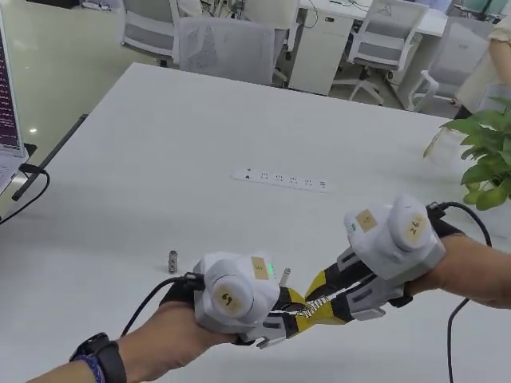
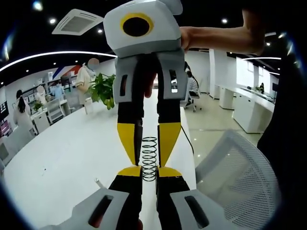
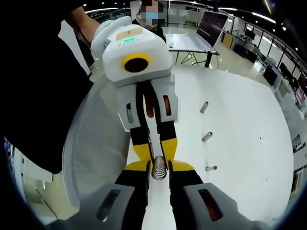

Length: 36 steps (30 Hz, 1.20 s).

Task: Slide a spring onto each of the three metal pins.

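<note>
White table (image 1: 160, 159), left gripper (image 2: 148, 173) and right gripper (image 3: 159, 170) tip-to-tip, both jaws pinching spring (image 2: 149, 155)

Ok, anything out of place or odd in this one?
Nothing spilled or damaged. The one oddity: the spring is pinched from both ends, the left gripper and right gripper meeting tip to tip on it. The three metal pins sit bare on the table, none carrying a spring.
</note>
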Motion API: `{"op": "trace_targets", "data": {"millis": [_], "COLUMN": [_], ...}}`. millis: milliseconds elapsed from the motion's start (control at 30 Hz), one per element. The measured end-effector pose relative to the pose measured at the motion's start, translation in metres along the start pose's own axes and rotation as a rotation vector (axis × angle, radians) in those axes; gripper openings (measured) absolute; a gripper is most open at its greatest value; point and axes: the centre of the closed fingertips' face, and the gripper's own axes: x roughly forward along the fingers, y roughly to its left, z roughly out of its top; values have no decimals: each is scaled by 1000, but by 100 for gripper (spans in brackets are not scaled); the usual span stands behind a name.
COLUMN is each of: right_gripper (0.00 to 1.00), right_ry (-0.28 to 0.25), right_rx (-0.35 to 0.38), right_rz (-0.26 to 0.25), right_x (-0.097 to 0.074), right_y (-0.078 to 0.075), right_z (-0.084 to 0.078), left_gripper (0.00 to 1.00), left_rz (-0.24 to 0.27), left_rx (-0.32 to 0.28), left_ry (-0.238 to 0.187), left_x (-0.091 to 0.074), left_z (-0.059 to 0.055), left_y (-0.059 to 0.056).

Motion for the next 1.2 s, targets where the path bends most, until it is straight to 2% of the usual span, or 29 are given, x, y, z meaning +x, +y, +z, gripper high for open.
{"op": "trace_targets", "data": {"millis": [267,567,1000,1200], "right_gripper": [10,9,9,8], "right_ry": [50,81,86,80], "right_rx": [-66,-94,-93,-81], "right_rz": [20,40,42,55], "right_x": [1,6,11,17], "right_y": [3,5,4,5], "right_z": [-2,-3,-6,-8], "left_gripper": [2,2,2,3], "left_rz": [-21,-31,-37,-31], "left_rx": [11,11,2,6], "left_ry": [4,14,27,47], "left_x": [0,-1,1,2], "left_z": [0,-4,-10,-17], "left_y": [-3,-5,-5,-8]}}
